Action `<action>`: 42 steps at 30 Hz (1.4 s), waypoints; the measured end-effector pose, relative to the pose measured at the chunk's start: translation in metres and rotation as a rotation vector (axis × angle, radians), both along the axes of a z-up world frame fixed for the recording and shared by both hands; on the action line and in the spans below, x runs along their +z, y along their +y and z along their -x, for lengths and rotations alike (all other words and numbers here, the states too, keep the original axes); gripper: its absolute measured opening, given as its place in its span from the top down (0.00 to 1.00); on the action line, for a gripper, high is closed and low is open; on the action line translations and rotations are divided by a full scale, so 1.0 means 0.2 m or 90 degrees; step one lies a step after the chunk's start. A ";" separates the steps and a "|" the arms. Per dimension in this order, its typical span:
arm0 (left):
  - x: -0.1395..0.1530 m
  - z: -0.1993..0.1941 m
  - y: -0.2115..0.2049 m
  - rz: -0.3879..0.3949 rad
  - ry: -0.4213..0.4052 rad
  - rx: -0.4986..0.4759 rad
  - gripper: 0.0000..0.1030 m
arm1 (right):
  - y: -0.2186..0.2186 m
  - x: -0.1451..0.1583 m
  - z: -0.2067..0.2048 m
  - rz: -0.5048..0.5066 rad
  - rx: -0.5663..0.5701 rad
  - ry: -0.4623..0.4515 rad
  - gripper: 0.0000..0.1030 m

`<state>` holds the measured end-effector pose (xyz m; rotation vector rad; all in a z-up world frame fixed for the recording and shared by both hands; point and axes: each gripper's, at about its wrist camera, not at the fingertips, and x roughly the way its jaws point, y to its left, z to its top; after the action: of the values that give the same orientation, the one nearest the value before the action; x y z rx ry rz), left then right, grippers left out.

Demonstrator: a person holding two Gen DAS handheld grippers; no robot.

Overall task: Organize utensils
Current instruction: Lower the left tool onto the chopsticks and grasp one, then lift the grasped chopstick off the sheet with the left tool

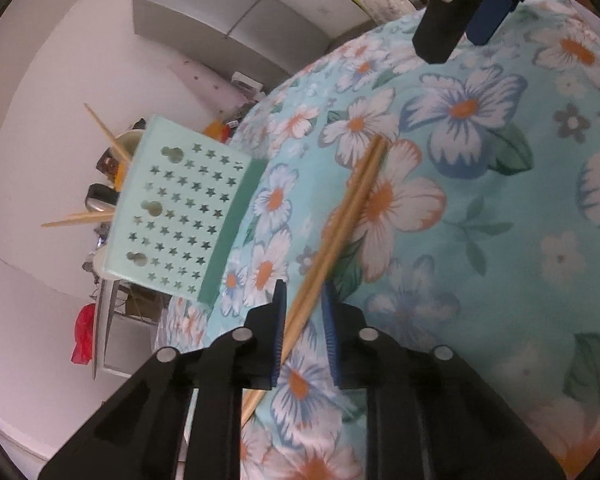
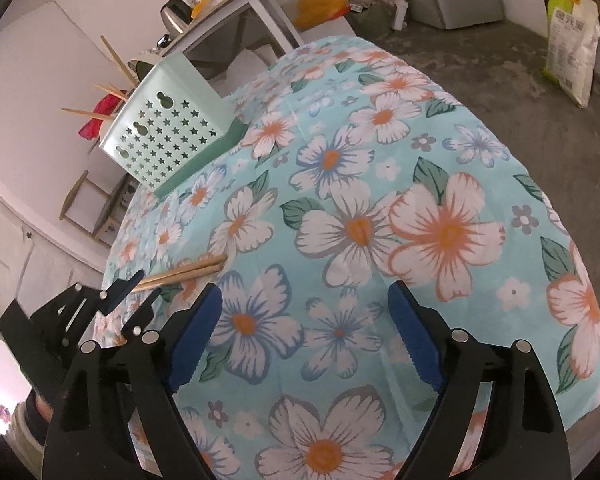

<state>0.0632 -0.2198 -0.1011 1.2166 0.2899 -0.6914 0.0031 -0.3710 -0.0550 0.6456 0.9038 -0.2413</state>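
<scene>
A pair of wooden chopsticks (image 1: 342, 216) lies on the floral tablecloth (image 1: 480, 240), its near part between the blue pads of my left gripper (image 1: 304, 320). The jaws stand a little apart around the pair, and I cannot tell whether they grip it. The pale green utensil holder (image 1: 176, 216) with star holes stands at the table's left edge with several chopsticks (image 1: 76, 218) sticking out. In the right wrist view the holder (image 2: 168, 128) is at far left, the chopsticks (image 2: 188, 272) and left gripper (image 2: 120, 292) at left. My right gripper (image 2: 306, 336) is open and empty over the cloth.
The table edge drops off just behind the holder. A grey cabinet (image 1: 220, 28) and a cluttered side table (image 2: 228, 4) stand beyond. A white sack (image 2: 572, 48) stands on the floor at far right.
</scene>
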 end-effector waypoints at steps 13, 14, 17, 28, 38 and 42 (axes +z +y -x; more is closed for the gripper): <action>-0.01 0.09 0.06 -0.025 -0.023 -0.028 1.00 | 0.00 -0.01 0.00 0.006 0.001 0.002 0.22; -0.01 0.10 0.07 -0.026 -0.028 -0.028 1.00 | 0.00 -0.01 0.00 0.005 0.001 0.002 0.22; -0.04 0.09 0.06 -0.045 -0.045 -0.031 0.96 | 0.00 -0.01 0.00 0.006 0.002 0.003 0.22; -0.09 0.03 -0.03 -0.077 -0.071 -0.056 0.93 | 0.01 -0.01 0.00 0.010 0.003 0.003 0.22; -0.10 0.00 -0.05 -0.100 -0.072 -0.084 0.95 | 0.01 -0.01 0.00 0.013 0.004 0.002 0.22; -0.10 -0.01 -0.05 -0.105 -0.075 -0.097 0.94 | 0.01 -0.01 0.00 0.012 0.003 0.001 0.21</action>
<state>0.0658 -0.2305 -0.1208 1.4415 0.1597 -0.7348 0.0028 -0.3690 -0.0570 0.6261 0.9039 -0.2468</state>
